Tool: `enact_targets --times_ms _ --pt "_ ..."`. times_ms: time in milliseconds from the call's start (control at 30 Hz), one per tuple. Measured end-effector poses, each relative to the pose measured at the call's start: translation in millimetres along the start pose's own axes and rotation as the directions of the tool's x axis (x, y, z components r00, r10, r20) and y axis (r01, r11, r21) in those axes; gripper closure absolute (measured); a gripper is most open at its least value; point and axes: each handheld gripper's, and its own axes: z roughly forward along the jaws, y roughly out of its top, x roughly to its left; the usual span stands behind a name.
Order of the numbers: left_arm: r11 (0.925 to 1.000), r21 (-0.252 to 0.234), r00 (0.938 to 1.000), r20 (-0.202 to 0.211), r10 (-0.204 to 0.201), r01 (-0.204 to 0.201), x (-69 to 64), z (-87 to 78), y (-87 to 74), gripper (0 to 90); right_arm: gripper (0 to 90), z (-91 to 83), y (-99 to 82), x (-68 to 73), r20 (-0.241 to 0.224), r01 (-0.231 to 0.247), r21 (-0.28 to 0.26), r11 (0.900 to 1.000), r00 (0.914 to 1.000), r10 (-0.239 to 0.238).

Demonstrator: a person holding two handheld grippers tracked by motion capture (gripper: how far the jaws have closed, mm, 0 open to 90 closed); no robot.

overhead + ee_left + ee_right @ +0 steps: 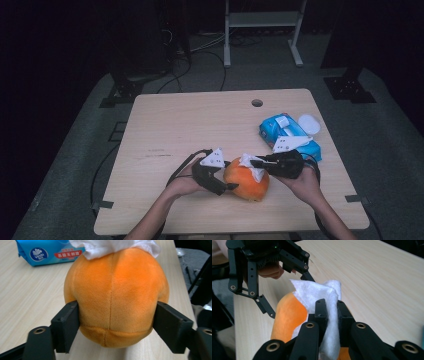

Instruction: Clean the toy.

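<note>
the pale wooden worktop (190, 120) carries everything, with a small round hole (257, 103) near its far edge. at the near middle sits an orange plush ball (247, 182), a seam running down its side in the left gripper view. to the far right of it lies a blue pack of wet wipes (285, 131), its white lid flipped open, well apart from the ball in the high view.

the left tool (225, 184) comes in from the left of the ball, held in the person's left hand (182, 184). its two black jaws stand on either side of the ball (112, 297) and press against the plush low down, so it is clenched on the ball and holds it on the worktop.

the right tool (255, 162) reaches in from the right, over the top of the ball, in the person's right hand (302, 184). its jaws are clamped together on a white wipe (322, 297), which bunches between them. the wipe (251, 166) lies draped on the upper part of the ball, touching the plush.
</note>
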Motion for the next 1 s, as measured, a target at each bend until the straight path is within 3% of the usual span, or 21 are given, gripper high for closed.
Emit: enact_targets --times_ms 67,133,200,267,333,500,600,867,1000 --pt "0.9998 -0.01 0.9997 0.017 -0.019 0.019 1.6 -2.7 2.1 18.3 81.3 1.7 -2.9 0.9 -0.004 -0.007 -0.006 1.0 1.0 0.007" --pt "0.9966 -0.065 0.9983 0.034 -0.048 0.05 4.3 -7.4 5.9 15.2 81.4 5.0 -3.5 3.4 -0.008 -0.004 -0.01 0.9999 1.0 0.004" --pt "0.9953 -0.085 0.9985 0.033 -0.045 0.047 3.9 -10.1 9.9 15.3 81.4 9.9 -2.0 6.9 -0.019 0.005 -0.005 1.0 0.9998 -0.005" --pt "0.9988 -0.047 0.9998 0.012 -0.013 0.013 1.8 -7.7 9.4 19.6 81.4 14.2 0.6 10.3 -0.024 0.026 0.001 0.9997 0.9994 -0.026" --pt "0.9994 -0.024 0.9997 0.01 -0.023 0.023 2.4 -3.9 4.3 20.8 81.3 17.6 3.4 13.4 -0.024 0.045 0.012 0.9989 0.9987 -0.044" --pt "0.9971 -0.039 0.9976 0.022 -0.065 0.066 7.2 -2.6 -5.7 21.3 81.3 16.4 1.8 13.2 -0.019 0.058 0.031 0.9978 0.9981 -0.058" --pt "0.998 -0.03 0.9984 0.016 -0.054 0.055 6.2 -1.2 -4.5 21.3 81.4 14.7 0.4 12.0 -0.018 0.039 0.028 0.9988 0.9991 -0.039" --pt "0.9985 -0.04 0.9993 0.011 -0.036 0.037 5.9 -0.8 -6.6 20.8 81.3 29.1 9.2 28.8 -0.04 0.093 0.023 0.9954 0.995 -0.092" --pt "0.9987 -0.04 0.9995 0.013 -0.029 0.03 7.7 -1.5 -9.6 23.2 81.4 26.0 7.3 24.2 -0.037 0.092 0.029 0.9954 0.9952 -0.091"
